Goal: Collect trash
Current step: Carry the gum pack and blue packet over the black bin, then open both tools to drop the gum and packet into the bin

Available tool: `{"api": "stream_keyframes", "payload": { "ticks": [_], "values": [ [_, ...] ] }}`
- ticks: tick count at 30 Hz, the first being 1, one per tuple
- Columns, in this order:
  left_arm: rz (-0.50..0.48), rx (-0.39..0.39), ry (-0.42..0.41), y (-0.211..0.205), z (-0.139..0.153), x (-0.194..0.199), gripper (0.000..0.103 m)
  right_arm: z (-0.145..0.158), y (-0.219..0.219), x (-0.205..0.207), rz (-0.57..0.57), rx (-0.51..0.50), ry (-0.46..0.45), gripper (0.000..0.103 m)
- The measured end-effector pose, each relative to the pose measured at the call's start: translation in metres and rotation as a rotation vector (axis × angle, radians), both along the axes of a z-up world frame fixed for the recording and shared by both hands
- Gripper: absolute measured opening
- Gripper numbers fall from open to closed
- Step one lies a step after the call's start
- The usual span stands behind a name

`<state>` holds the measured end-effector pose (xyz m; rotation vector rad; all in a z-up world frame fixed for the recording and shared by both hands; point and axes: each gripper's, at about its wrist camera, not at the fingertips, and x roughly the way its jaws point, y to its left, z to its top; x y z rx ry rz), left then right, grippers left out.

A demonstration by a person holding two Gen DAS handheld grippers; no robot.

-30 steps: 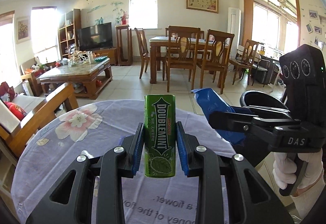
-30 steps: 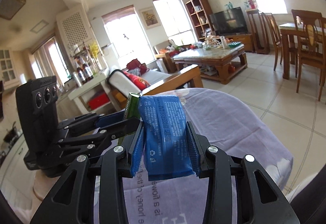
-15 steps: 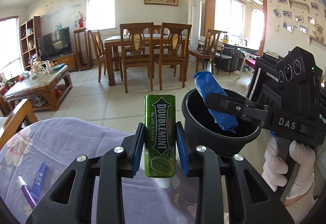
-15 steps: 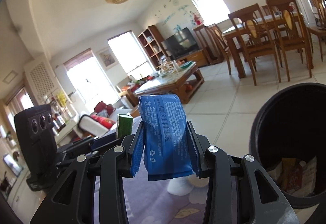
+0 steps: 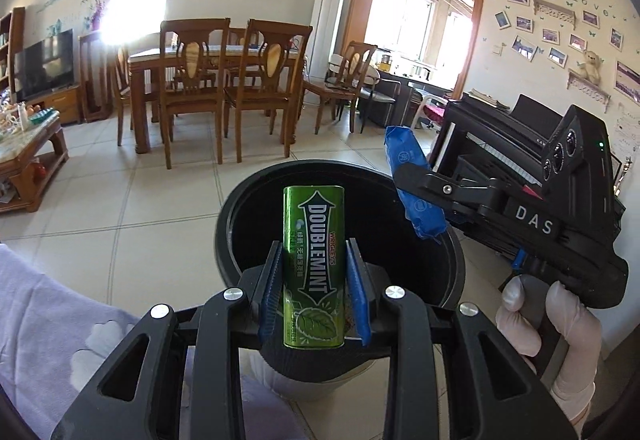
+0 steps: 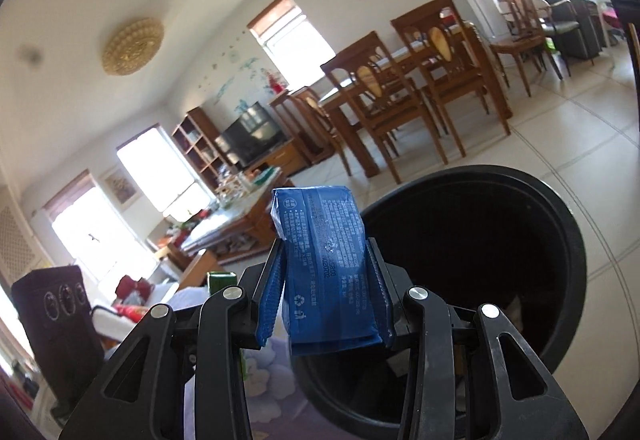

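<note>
Your left tongs pinch a green Doublemint tin upright between their blue pads, holding it in front of the open mouth of a black trash bin that stands on the tiled floor. Your right tongs are pressed against a blue wrapped packet, gripped by its lower half with its printed back toward the camera; in the left wrist view that same packet hangs tilted over the bin's far right rim, its lower end just inside the opening. From the right wrist view, the bin sits just right of the packet, with a few scraps dimly visible at its bottom. Your gloved right hand wraps the handle of the right tool. A lavender floral cloth covers the surface at lower left, just beside the bin. Behind, wooden chairs surround a dining table, and a black piano stands at right.
</note>
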<state>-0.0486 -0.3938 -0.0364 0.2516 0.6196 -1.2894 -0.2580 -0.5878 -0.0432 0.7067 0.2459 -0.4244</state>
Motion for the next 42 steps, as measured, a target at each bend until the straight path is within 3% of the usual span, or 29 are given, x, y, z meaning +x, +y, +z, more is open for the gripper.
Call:
{"api": "stream_keyframes", "payload": {
  "ticks": [7,14,20,34,42],
  "values": [
    [-0.03,0.041,0.032,-0.032,-0.017,-0.01,0.03,-0.026,-0.024,-0.008,-0.073,0.048,0.042,0.039],
    [-0.014,0.071,0.055,-0.054,-0.031,-0.001,0.031,-0.044,-0.041,0.012,-0.189,0.013,0.217,0.039],
    [-0.012,0.108,0.042,-0.073,-0.039,-0.008,0.031,-0.062,-0.05,0.016,-0.219,0.017,0.276,0.04],
    [0.004,0.102,0.026,-0.066,-0.033,-0.01,0.032,-0.06,-0.045,0.017,-0.232,0.025,0.264,0.049],
    [0.033,0.064,0.012,-0.032,-0.014,-0.012,0.032,-0.049,-0.025,0.022,-0.183,-0.015,0.213,0.049]
  ]
}}
